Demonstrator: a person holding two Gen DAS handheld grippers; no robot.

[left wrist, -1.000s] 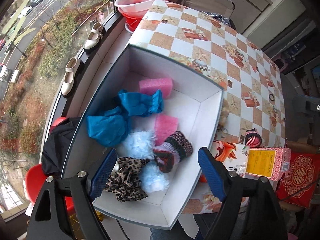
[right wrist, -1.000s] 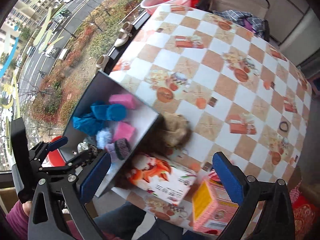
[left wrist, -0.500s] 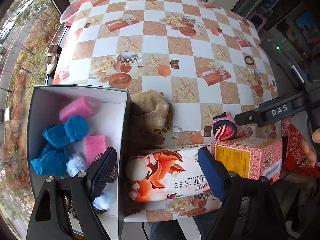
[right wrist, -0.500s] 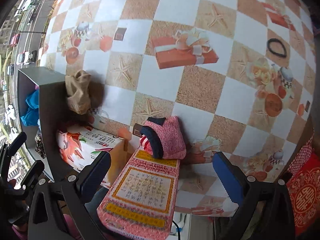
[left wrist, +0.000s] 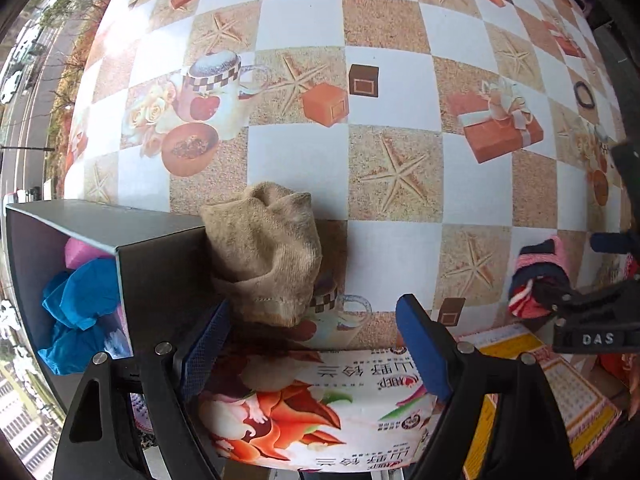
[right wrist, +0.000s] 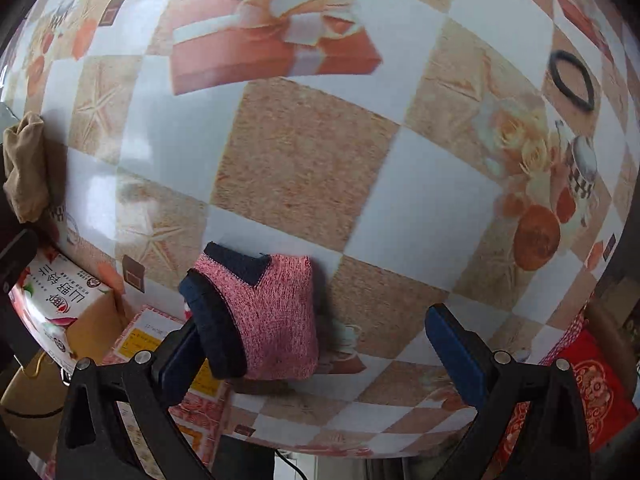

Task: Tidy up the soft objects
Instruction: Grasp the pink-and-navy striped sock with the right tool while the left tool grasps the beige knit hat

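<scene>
A tan sock (left wrist: 266, 258) lies bunched on the table against the outer wall of the grey box (left wrist: 160, 248). My left gripper (left wrist: 312, 344) is open, its fingers on either side just below the sock. A pink and navy knit sock (right wrist: 260, 316) lies on the table by the red box. My right gripper (right wrist: 316, 348) is open around it, the left finger touching its navy cuff. The box holds blue cloth (left wrist: 80, 304) and a pink sponge (left wrist: 78, 252). The tan sock also shows in the right wrist view (right wrist: 26, 168).
A floral tissue box (left wrist: 312, 404) and a red and yellow box (left wrist: 560, 392) lie at the table's near edge. A black hair tie (right wrist: 572, 80) lies on the checked tablecloth (left wrist: 400, 20) at the right. The right gripper shows at the left view's right edge (left wrist: 592, 316).
My left gripper has swung from above the box to the tan sock and come down close to it. My right gripper has come down around the pink and navy sock.
</scene>
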